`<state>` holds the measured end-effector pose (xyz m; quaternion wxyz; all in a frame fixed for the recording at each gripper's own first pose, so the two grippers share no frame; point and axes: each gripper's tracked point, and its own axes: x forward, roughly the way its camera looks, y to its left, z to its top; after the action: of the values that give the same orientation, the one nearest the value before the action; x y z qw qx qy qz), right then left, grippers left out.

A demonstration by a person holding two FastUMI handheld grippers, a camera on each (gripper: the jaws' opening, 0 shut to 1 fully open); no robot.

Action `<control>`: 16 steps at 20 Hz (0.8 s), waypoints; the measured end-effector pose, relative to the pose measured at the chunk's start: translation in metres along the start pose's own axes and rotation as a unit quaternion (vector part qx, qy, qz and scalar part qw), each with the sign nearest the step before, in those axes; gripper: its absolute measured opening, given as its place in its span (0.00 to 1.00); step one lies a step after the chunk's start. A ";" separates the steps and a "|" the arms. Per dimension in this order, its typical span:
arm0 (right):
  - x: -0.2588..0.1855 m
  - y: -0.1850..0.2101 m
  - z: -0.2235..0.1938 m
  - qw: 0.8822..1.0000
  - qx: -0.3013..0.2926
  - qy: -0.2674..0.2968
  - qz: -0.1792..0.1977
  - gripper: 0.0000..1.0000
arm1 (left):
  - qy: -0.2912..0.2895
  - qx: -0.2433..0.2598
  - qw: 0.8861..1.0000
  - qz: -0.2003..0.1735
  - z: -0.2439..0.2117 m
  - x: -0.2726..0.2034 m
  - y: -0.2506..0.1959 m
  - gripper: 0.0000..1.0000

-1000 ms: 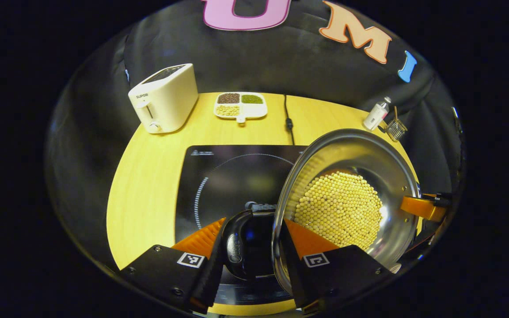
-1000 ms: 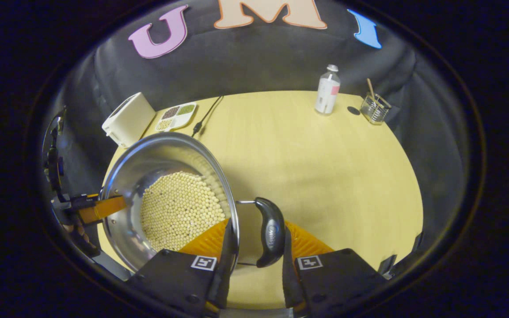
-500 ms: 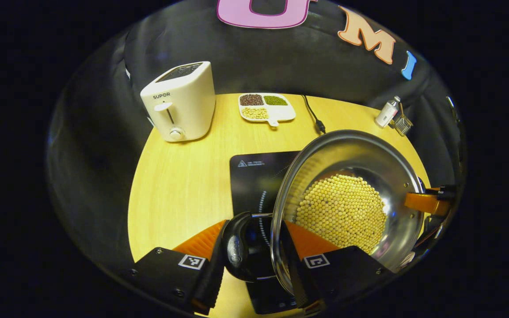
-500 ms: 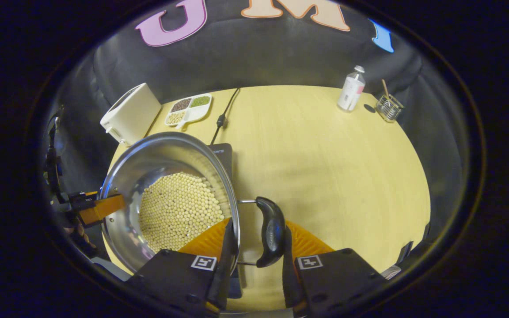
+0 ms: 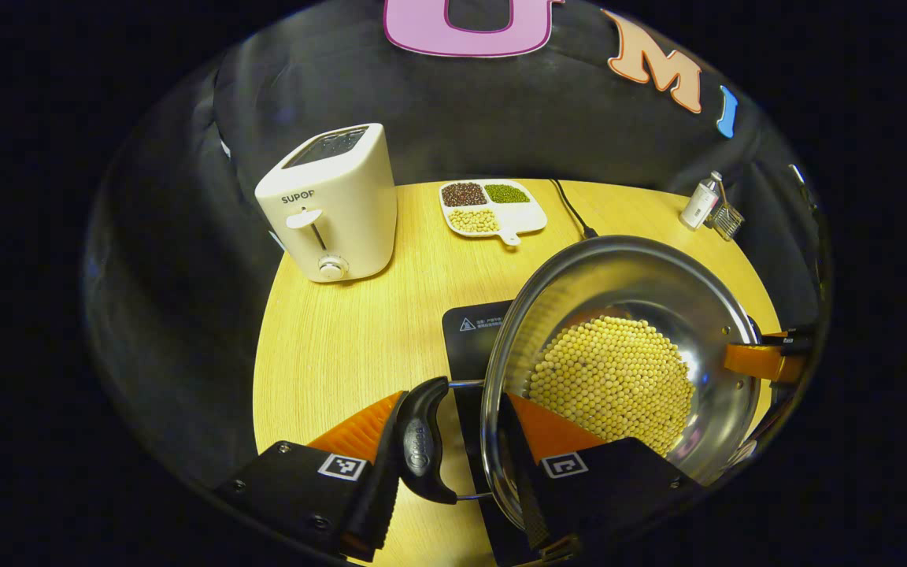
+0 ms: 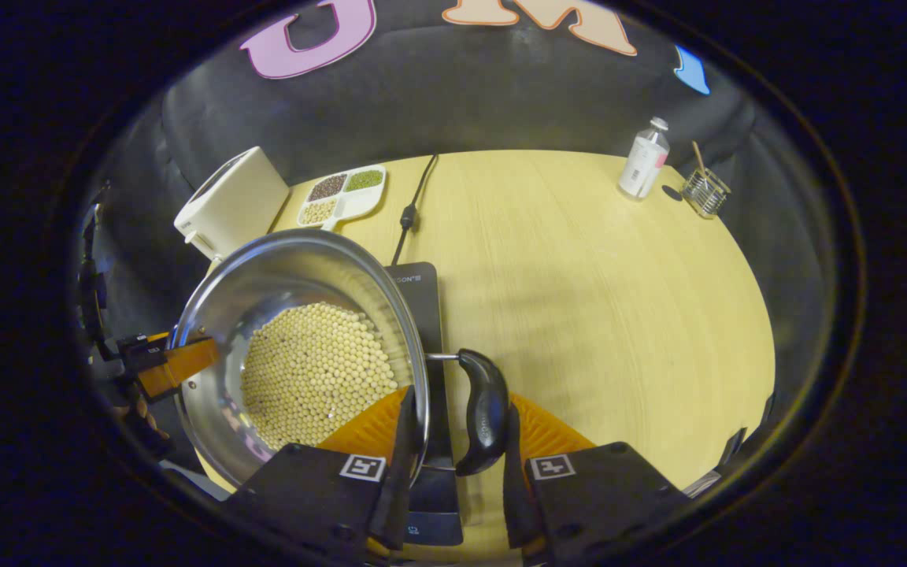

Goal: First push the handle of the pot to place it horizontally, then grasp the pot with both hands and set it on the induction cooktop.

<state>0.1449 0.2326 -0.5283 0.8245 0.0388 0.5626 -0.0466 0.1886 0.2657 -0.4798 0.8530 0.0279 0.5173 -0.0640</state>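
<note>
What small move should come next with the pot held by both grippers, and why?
Probably carry the pot a little further over the cooktop, then lower it. Both grippers, left and right, clamp its rim and a black handle each, and the beans sit level. The cooktop shows partly under the pot, off to one side, so it does not look centred yet.

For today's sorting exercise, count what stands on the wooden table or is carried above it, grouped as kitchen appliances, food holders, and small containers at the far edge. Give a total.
Kitchen appliances: 2 (cream toaster, black induction cooktop)
Food holders: 2 (steel pot of yellow beans, white divided dish of beans)
Small containers: 2 (white bottle, wire basket)
Total: 6
</note>
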 end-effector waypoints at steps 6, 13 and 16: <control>-0.002 -0.001 0.001 1.000 -0.001 -0.001 0.006 0.50 | 0.005 -0.002 1.000 0.018 -0.001 -0.001 0.001 0.74; -0.020 -0.005 0.010 0.999 -0.005 -0.033 0.031 0.84 | -0.024 0.023 0.998 0.060 0.015 -0.018 0.009 0.93; -0.033 -0.011 0.018 0.998 -0.001 -0.052 0.033 0.95 | -0.047 0.021 0.996 0.068 0.023 -0.031 0.005 0.92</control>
<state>0.1481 0.2203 -0.4916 0.8540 0.0538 0.5171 -0.0203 0.1949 0.2705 -0.4418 0.8781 0.0780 0.4717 -0.0175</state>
